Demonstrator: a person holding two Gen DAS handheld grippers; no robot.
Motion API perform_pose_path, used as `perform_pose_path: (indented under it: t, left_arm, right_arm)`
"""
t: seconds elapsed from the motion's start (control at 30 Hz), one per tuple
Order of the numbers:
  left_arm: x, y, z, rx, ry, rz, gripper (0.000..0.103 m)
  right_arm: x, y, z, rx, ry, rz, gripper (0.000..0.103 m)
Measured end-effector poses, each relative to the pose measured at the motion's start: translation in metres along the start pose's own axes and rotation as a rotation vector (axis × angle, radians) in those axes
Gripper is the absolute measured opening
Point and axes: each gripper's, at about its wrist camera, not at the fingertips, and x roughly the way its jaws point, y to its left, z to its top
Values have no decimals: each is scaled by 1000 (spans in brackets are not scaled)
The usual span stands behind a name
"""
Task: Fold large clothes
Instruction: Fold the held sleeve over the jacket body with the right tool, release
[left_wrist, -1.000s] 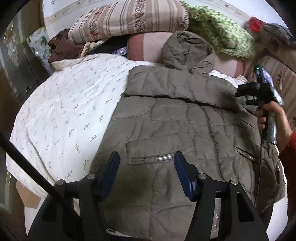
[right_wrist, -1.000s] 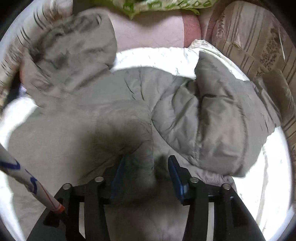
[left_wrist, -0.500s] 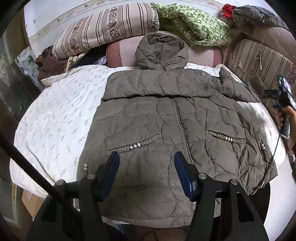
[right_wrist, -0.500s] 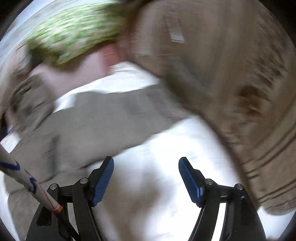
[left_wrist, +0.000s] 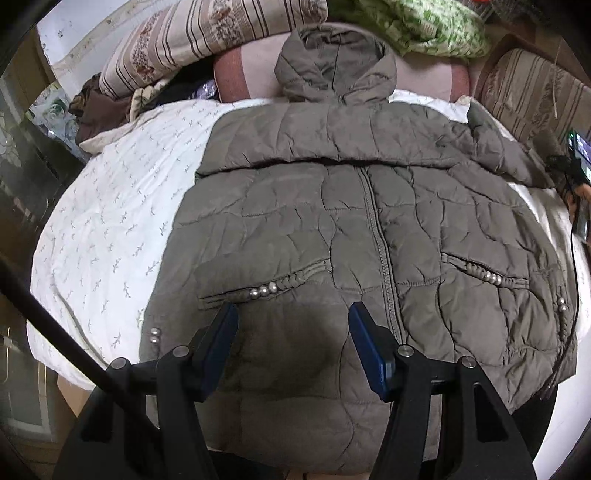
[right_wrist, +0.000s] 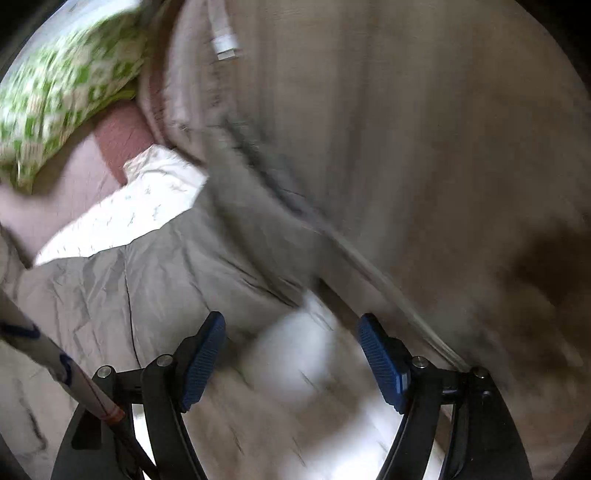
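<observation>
The grey-brown padded jacket (left_wrist: 369, 221) lies front-up and spread flat on the white patterned bedspread (left_wrist: 110, 206), hood (left_wrist: 334, 70) at the far end against the pink bolster (left_wrist: 243, 70). The left gripper (left_wrist: 293, 325) hangs above the jacket's near hem, jaws apart, nothing between them. The right gripper (right_wrist: 291, 354), off the jacket's sleeve side over bedspread, has just been opening; its jaws stand wide and empty. Striped cushion (left_wrist: 207, 40) beyond.
</observation>
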Motion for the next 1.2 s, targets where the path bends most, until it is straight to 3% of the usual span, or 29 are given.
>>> perform_pose_path:
  t: [0.13,0.17,0.2,0.23,0.27,0.43,0.6,0.73,0.83,1.2]
  left_arm:
    - [11,-4,2,7,27,8,61]
    - [12,-3,2,7,29,8,61]
    - [13,-3,2,7,31,5,61]
    - [13,-2,2,7,29,3,61]
    - [12,-2,1,8,26,3,61]
    - [4,5,-3,2,8,-24,61]
    - [-14,11,-12,-2,-35,-69,61]
    - [-29,20,-20,-16,-72,-109,61]
    - [-34,28,-23,-26,-103,-112,61]
    - [-44,29,-34,20,-187,-111,61]
  right_arm:
    - [17,10,14,40,-9,-67,79]
    - [18,11,15,45,-9,-66,72]
    - [17,13,16,42,-11,-52,56]
    - [17,13,18,41,2,-49,20]
    - [12,9,18,53,0,-24,17]
    - [-45,-32,14,150,-65,87,13]
    - [-124,-83,19,229,-147,139,12]
    - [-178,-100,22,251,-171,182,12]
    - [-213,-90,13,225,-165,196,12]
    - [-331,42,-23,-72,-233,266,12]
